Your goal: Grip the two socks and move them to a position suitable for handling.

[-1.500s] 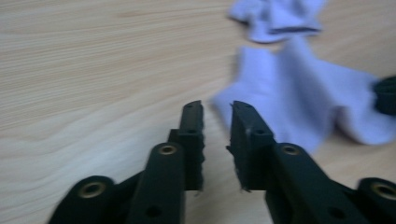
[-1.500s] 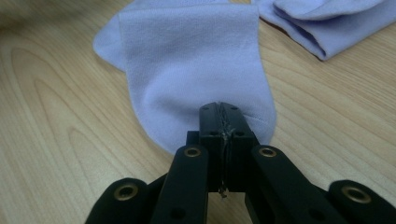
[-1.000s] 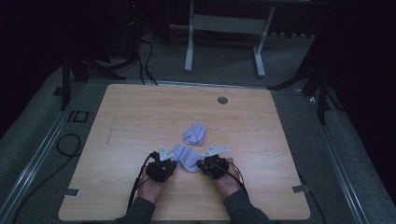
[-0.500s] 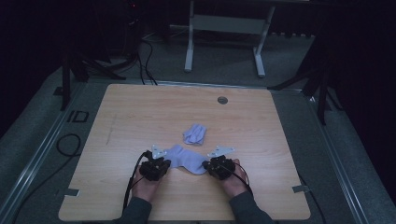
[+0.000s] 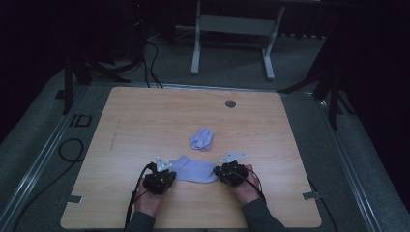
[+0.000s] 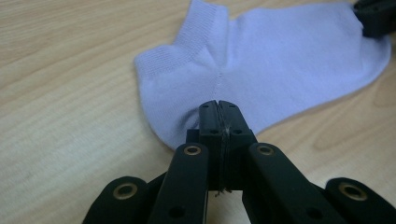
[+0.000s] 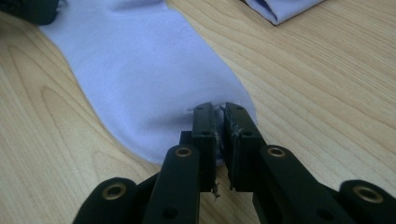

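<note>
A pale lilac ankle sock (image 5: 196, 170) lies flat on the wooden table (image 5: 145, 125), stretched between my two grippers. My left gripper (image 5: 171, 175) is shut on its heel end; in the left gripper view the jaws (image 6: 218, 106) pinch the sock (image 6: 266, 60) at its near edge. My right gripper (image 5: 218, 173) is shut on the toe end, and the right gripper view has the black jaws (image 7: 219, 111) clamped on the sock (image 7: 140, 70) with cloth between them. A second lilac sock (image 5: 202, 139), folded small, lies just beyond.
A round grommet (image 5: 230, 103) sits in the table near its far edge. The folded sock (image 7: 280, 9) lies at the upper right of the right gripper view. A white desk frame (image 5: 232, 29) stands on the floor behind, and cables (image 5: 67, 150) trail at the left.
Both hands have drawn back toward the near edge and moved apart. The sock between them, bunched before, now lies pulled out flat.
</note>
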Tool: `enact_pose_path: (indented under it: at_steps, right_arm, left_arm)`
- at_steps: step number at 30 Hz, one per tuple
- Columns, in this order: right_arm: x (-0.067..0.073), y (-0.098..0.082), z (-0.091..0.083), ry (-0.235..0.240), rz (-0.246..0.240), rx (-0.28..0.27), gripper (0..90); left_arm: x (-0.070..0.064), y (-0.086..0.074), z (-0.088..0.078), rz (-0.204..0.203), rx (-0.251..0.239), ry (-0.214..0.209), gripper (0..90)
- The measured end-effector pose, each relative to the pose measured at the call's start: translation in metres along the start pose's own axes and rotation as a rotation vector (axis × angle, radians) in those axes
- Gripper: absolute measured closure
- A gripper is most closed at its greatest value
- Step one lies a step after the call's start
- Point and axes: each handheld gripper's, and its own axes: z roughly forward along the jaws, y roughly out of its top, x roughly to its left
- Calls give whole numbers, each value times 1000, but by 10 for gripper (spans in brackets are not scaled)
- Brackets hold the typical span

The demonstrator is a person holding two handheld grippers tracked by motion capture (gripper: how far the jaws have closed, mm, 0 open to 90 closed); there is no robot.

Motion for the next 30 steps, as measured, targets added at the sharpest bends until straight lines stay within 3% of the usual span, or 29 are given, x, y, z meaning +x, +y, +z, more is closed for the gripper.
enact_pose_path:
  at_steps: [5,10,20,26,30]
  right_arm:
    - [0,-1,-1,2,-3,1,813]
    - [0,0,-1,12,-4,5,800]
    - [4,6,-3,33,-19,24,715]
    - [3,22,-13,20,-33,-18,672]
    - [-7,40,-8,-9,-21,-18,654]
  left_arm:
    - [-7,-3,-3,29,1,-5,815]
    - [-5,2,-9,51,-61,24,807]
    - [5,7,3,52,-34,59,806]
    - [4,6,6,50,-24,69,813]
    - [4,6,5,53,-21,68,813]
